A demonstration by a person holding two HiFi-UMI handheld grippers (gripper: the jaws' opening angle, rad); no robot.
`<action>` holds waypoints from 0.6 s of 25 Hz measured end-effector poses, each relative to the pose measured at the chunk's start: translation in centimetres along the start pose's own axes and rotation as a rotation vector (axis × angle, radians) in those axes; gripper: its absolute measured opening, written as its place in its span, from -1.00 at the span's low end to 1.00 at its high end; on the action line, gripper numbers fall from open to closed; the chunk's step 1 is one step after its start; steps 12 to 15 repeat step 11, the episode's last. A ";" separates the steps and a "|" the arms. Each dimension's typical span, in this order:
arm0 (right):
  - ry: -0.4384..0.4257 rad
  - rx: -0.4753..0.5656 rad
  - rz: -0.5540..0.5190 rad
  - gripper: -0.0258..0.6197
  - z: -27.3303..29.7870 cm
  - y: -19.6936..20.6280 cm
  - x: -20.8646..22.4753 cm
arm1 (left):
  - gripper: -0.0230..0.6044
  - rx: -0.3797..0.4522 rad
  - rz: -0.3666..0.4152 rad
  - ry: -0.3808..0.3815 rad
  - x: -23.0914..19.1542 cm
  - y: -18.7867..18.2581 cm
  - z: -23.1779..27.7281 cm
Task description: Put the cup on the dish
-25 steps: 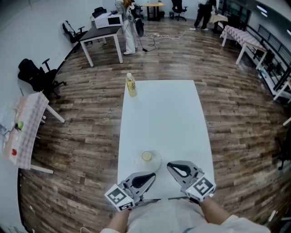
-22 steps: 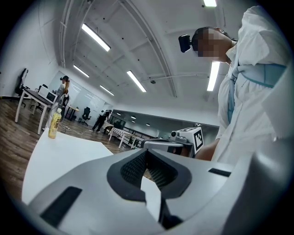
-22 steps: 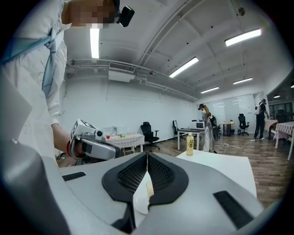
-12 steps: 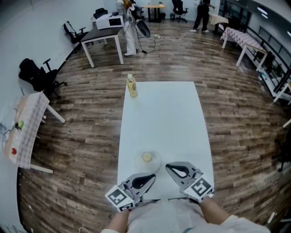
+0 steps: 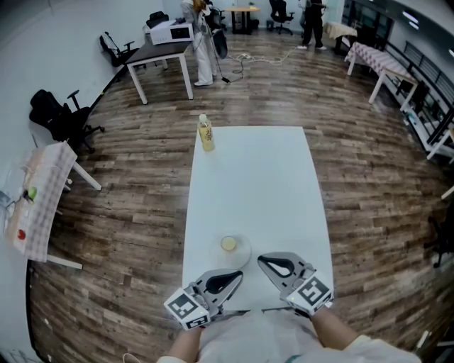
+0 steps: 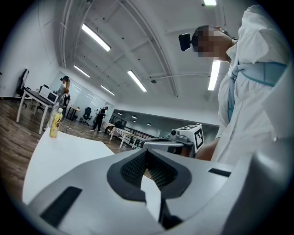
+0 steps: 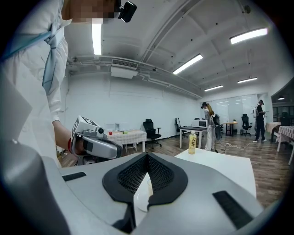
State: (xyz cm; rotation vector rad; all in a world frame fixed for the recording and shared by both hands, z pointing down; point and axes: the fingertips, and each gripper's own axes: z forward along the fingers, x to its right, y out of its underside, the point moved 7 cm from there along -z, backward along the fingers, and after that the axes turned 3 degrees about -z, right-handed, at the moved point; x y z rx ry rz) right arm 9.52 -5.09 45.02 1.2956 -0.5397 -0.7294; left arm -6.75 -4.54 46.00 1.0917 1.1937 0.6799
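You have one long white rectangular table [image 5: 255,184] in front of you, with three things on it. There is one small round cup [image 5: 228,244] with pale yellow inside, one shallow pale round dish [image 5: 243,255], and one pale yellow plastic bottle [image 5: 205,133] with a white cap. The cup stands upright on the dish, toward its left side, near your edge of the table. The bottle stands upright at the far left corner, well apart from both.

You hold two grippers, each with one marker cube. Your left gripper [image 5: 240,274] sits just on your side of the dish. Your right gripper [image 5: 261,258] is just to the dish's right. Both are angled inward.

Both pairs of fingers are clenched on nothing. In the left gripper view the black ribbed fingers [image 6: 132,166] meet at their tips. In the right gripper view the fingers [image 7: 161,170] do the same (the cup and dish show only through the hollow below the tips, lying beyond them).

Against a second ago, the cup, dish and bottle sit where they were, and both grippers keep their places and their closed fingers. Two people stand at the far end of the room. The person in dark clothes [image 5: 311,21] has shifted a little leftward.
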 end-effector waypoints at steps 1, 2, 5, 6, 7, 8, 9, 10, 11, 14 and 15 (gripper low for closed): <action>0.000 -0.002 0.000 -0.83 0.0 0.0 0.0 | -0.92 -0.001 -0.001 0.000 0.0 0.0 0.0; 0.000 -0.005 0.004 -0.83 0.0 0.0 0.0 | -0.92 -0.001 -0.001 0.001 0.0 0.0 0.1; 0.004 -0.011 0.014 -0.83 -0.1 0.2 -0.1 | -0.92 -0.003 -0.001 0.006 0.0 0.1 0.1; 0.004 -0.011 0.012 -0.83 -0.1 0.2 -0.2 | -0.92 -0.003 -0.001 0.007 0.1 0.2 0.1; 0.002 -0.011 0.009 -0.83 -0.1 0.3 -0.3 | -0.92 -0.005 -0.001 0.008 0.1 0.3 0.0; 0.001 -0.010 0.006 -0.83 -0.1 0.3 -0.3 | -0.92 -0.006 -0.001 0.009 0.1 0.3 0.0; 0.000 -0.010 0.006 -0.83 -0.1 0.4 -0.3 | -0.92 -0.007 -0.001 0.010 0.1 0.3 0.1; -0.001 -0.010 0.007 -0.83 -0.1 0.4 -0.3 | -0.92 -0.008 -0.001 0.011 0.1 0.3 0.1; -0.002 -0.010 0.008 -0.83 -0.2 0.4 -0.3 | -0.92 -0.009 -0.001 0.012 0.2 0.3 0.1; -0.002 -0.010 0.008 -0.83 -0.2 0.4 -0.3 | -0.92 -0.009 -0.001 0.012 0.2 0.3 0.1; -0.002 -0.010 0.008 -0.83 -0.2 0.4 -0.3 | -0.92 -0.009 -0.001 0.012 0.2 0.3 0.1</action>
